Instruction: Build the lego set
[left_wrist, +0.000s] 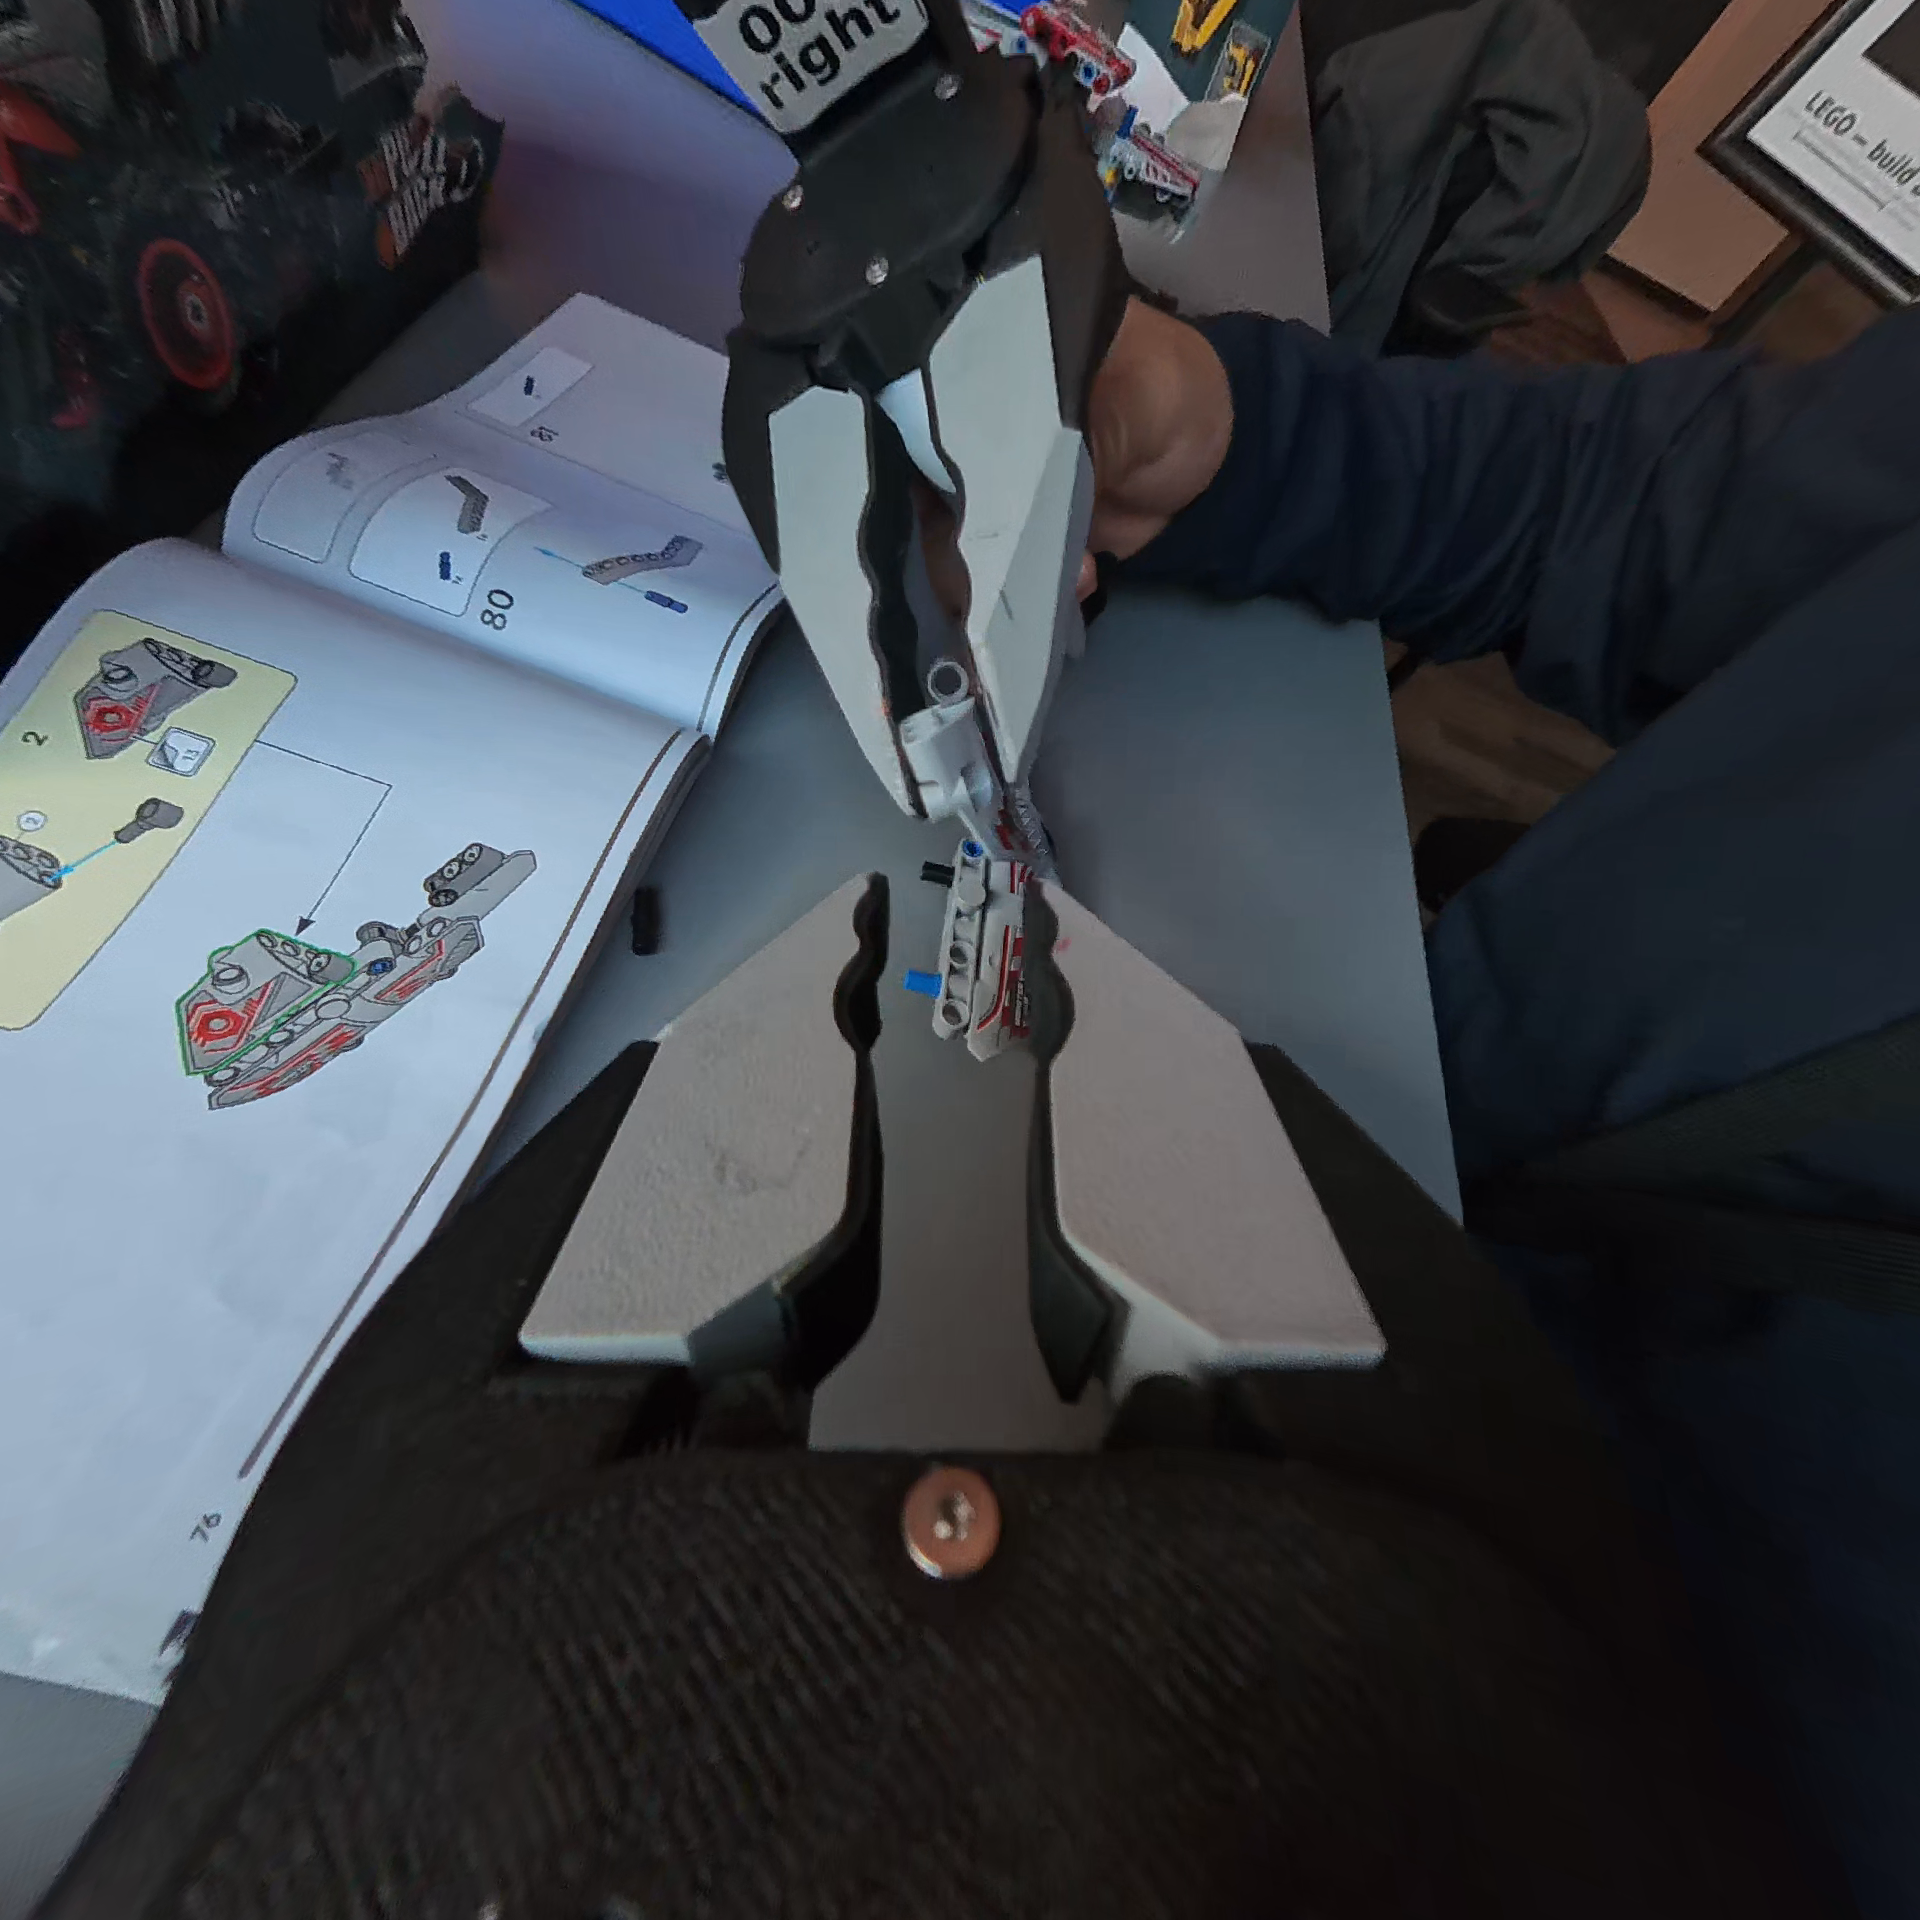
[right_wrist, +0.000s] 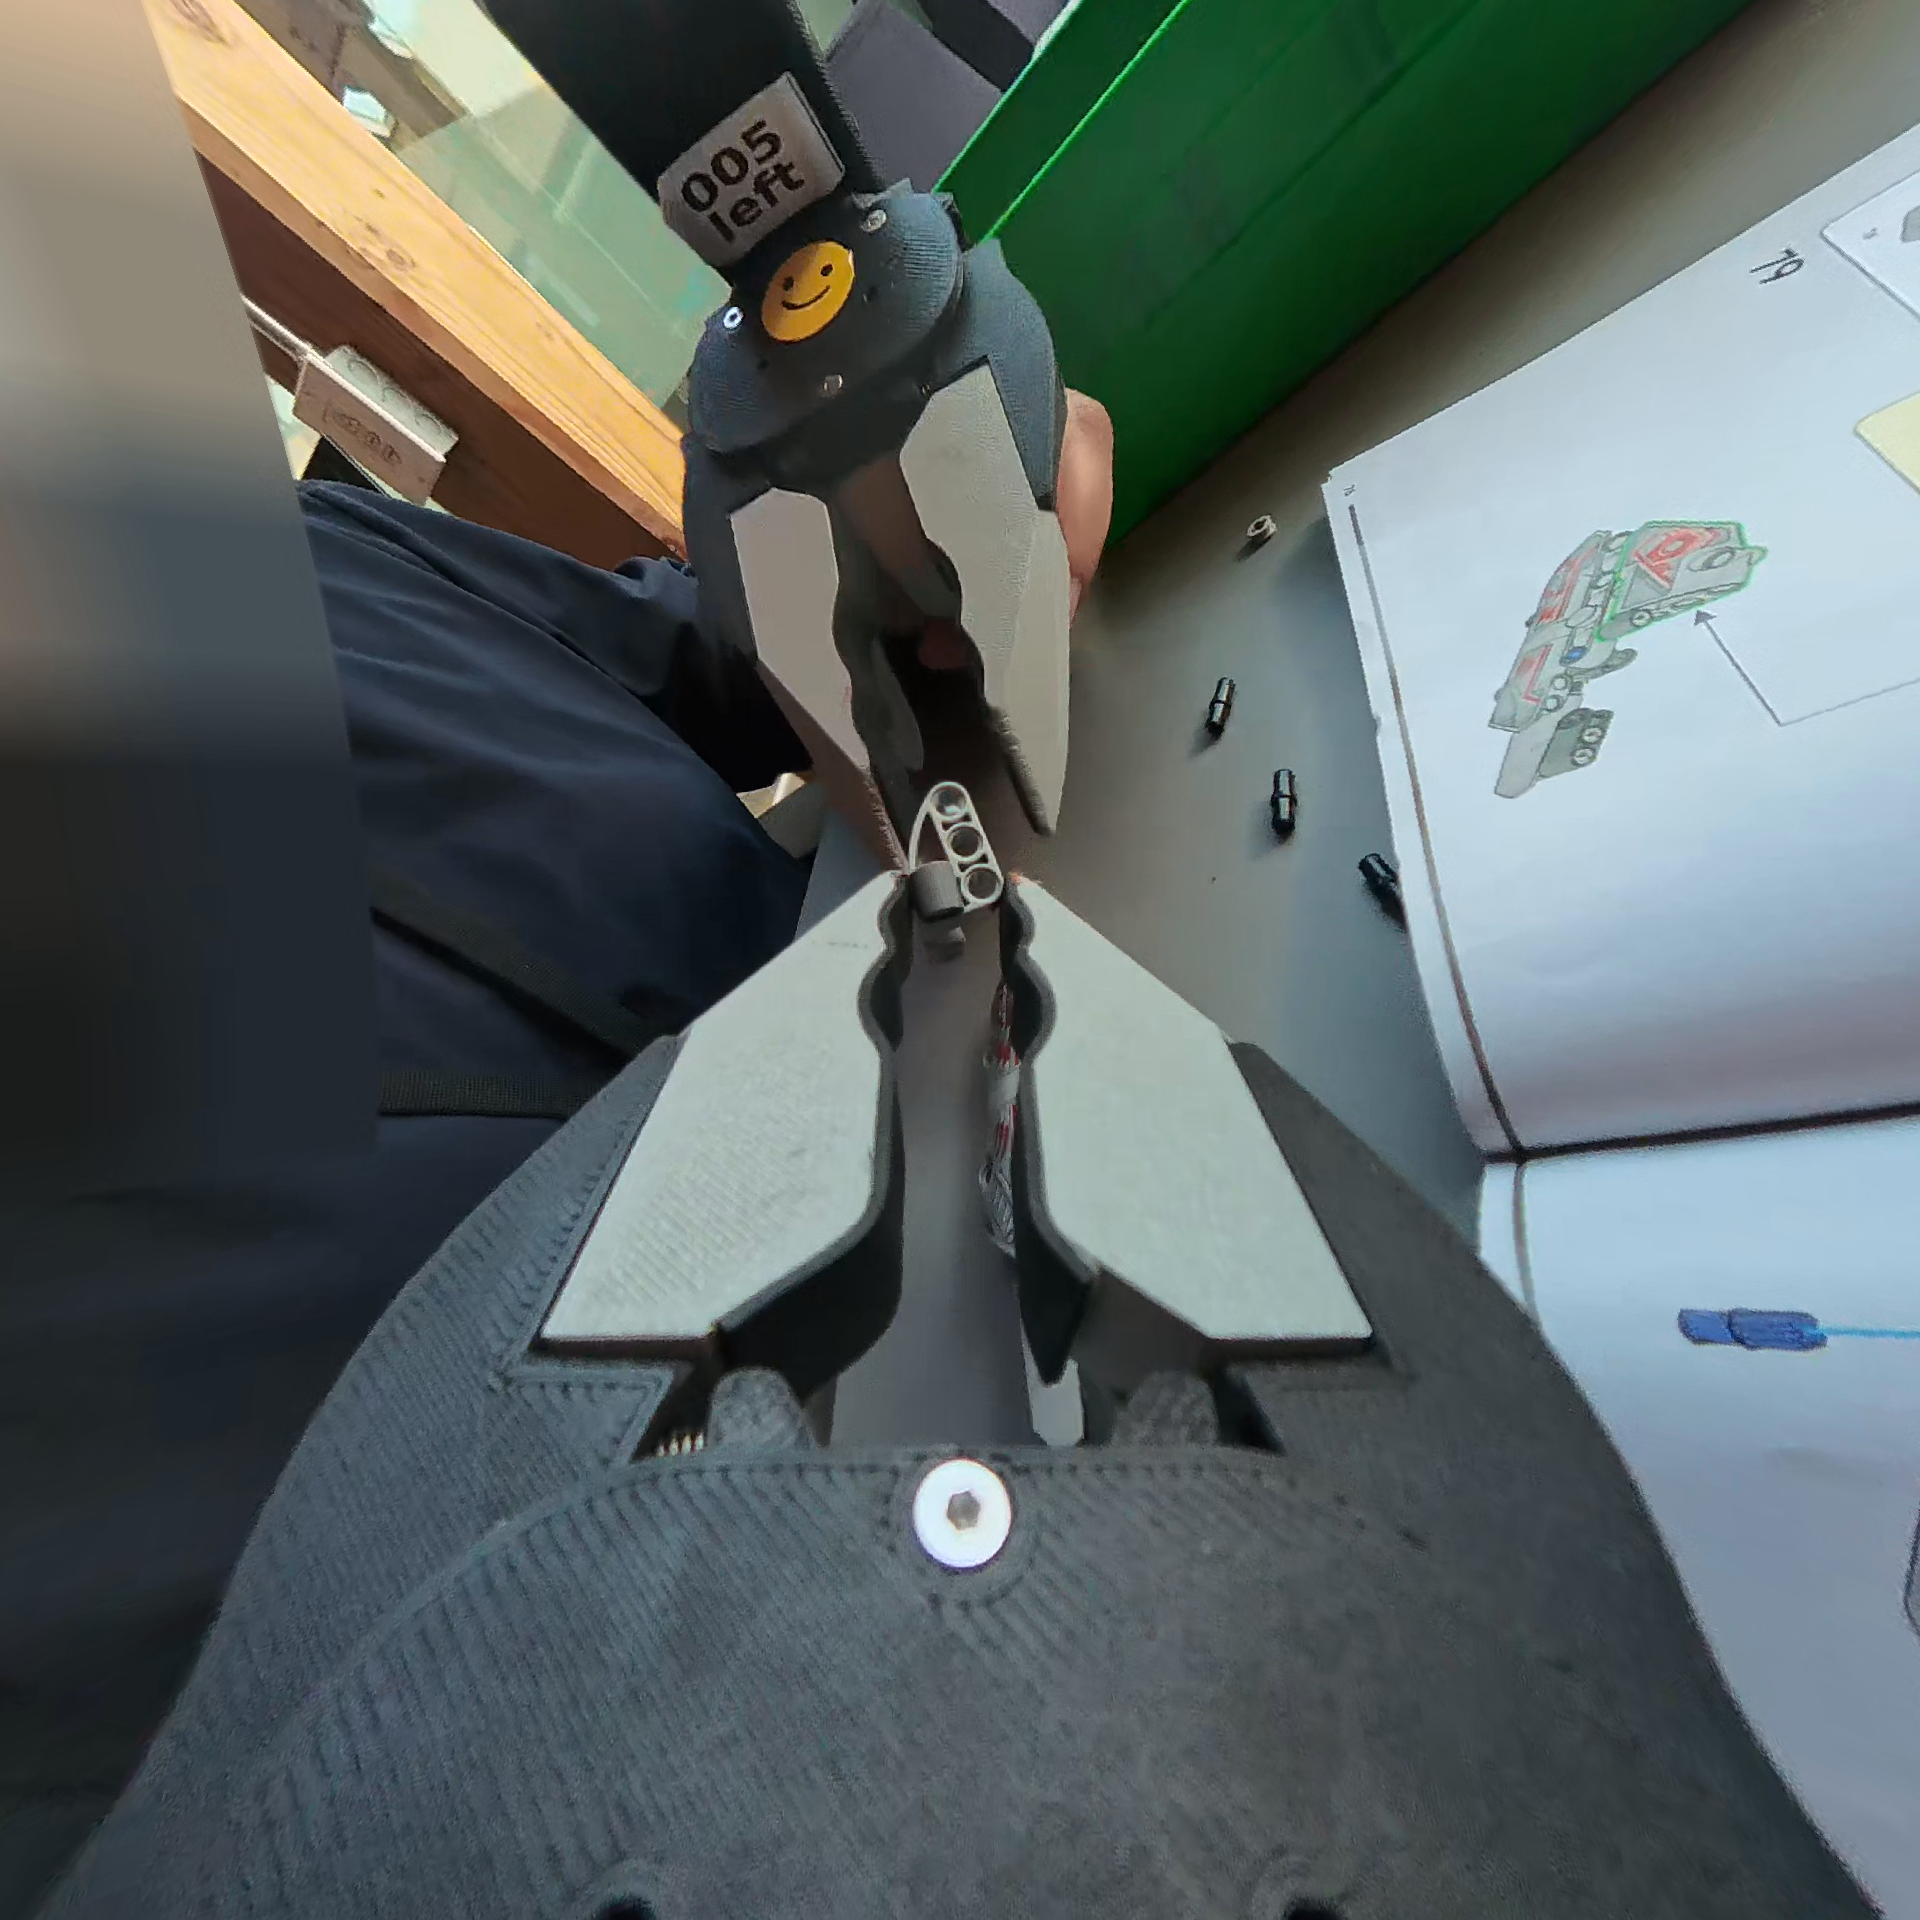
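Note:
A grey lego assembly (left_wrist: 982, 961) with red stickers and a blue pin lies on the grey table (left_wrist: 1226, 883), between my left gripper's (left_wrist: 956, 899) fingers and close to the right-hand one. The jaws stand apart and do not clamp it. My right gripper (left_wrist: 966, 790) comes down from above, shut on a grey lego piece (left_wrist: 943, 743) right over the assembly's far end. In the right wrist view, my right gripper (right_wrist: 954, 888) holds a grey beam with round holes (right_wrist: 964, 844) at its tips. The left gripper (right_wrist: 971, 802) faces it, jaws apart.
An open instruction booklet (left_wrist: 364, 831) lies to the left; it also shows in the right wrist view (right_wrist: 1662, 831). Loose black pins (right_wrist: 1281, 800) and one (left_wrist: 646, 920) lie beside it. A green box (right_wrist: 1351, 208), a dark lego box (left_wrist: 208, 208) and a sleeved arm (left_wrist: 1507, 499) border the table. The tips of both grippers are at nearly the same place.

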